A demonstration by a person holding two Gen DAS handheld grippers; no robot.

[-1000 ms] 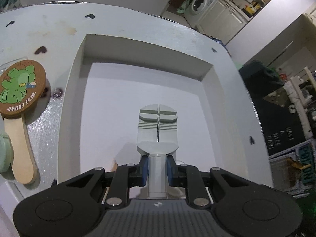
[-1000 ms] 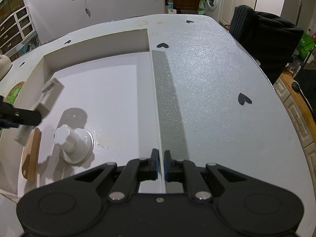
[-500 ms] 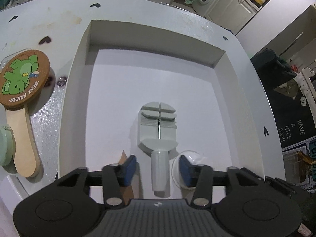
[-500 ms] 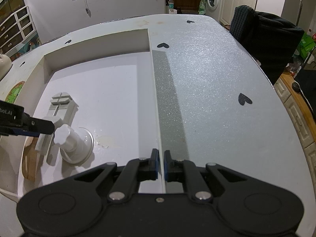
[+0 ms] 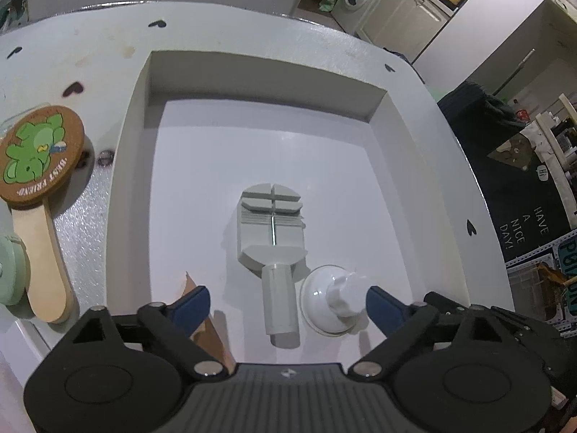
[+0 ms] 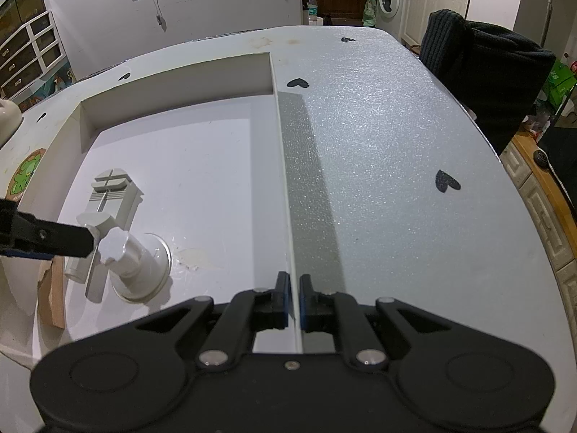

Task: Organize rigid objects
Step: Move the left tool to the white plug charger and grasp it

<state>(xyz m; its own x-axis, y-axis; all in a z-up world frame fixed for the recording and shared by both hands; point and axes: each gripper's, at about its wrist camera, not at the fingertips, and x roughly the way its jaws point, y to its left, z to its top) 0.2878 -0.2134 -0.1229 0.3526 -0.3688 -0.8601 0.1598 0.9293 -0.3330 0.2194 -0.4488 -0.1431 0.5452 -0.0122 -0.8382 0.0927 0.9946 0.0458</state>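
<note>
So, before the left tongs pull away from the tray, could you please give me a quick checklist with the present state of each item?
1. Left tongs open, clear of the grey tool: ok.
2. Grey tool lying flat on the tray floor, inside the white tray: ok.
3. White suction cup not caught by the tongs: cannot tell; its knob sits close to the right blue pad.
4. Right tongs closed on the tray's side wall, steadying it: ok.
5. Wooden frog paddle, outside the tray on the table, still to be sorted: not ok.
</note>
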